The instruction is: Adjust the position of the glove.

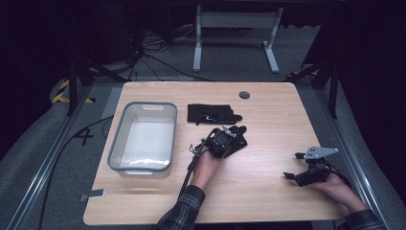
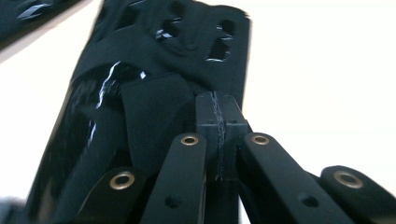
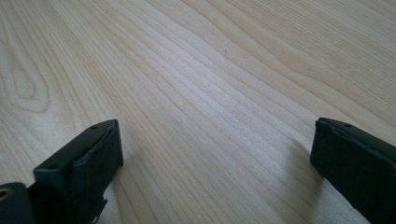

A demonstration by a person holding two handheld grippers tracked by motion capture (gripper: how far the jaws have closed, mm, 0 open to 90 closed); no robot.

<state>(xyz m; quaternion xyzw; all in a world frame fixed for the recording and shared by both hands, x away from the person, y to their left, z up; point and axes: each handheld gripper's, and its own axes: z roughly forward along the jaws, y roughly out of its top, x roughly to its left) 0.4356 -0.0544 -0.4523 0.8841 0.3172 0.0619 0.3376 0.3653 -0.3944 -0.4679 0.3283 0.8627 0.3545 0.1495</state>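
Two black gloves lie near the table's middle. One glove point(image 1: 214, 114) rests flat toward the far side. The other glove point(image 1: 239, 140) point(image 2: 154, 74), shiny in places and with cut-out holes, lies just in front of it. My left gripper point(image 1: 226, 138) point(image 2: 217, 100) is on this nearer glove, jaws pressed together with a fold of its fabric pinched at the tips. My right gripper point(image 1: 293, 176) point(image 3: 215, 144) hovers low over bare wood at the table's right front, open, with nothing between its fingers.
A grey plastic bin point(image 1: 149, 104) with a white bottom stands on the table's left half. A round grey cap point(image 1: 244, 95) sits in the tabletop at the far edge. A small grey tab point(image 1: 93, 194) lies at the front left corner.
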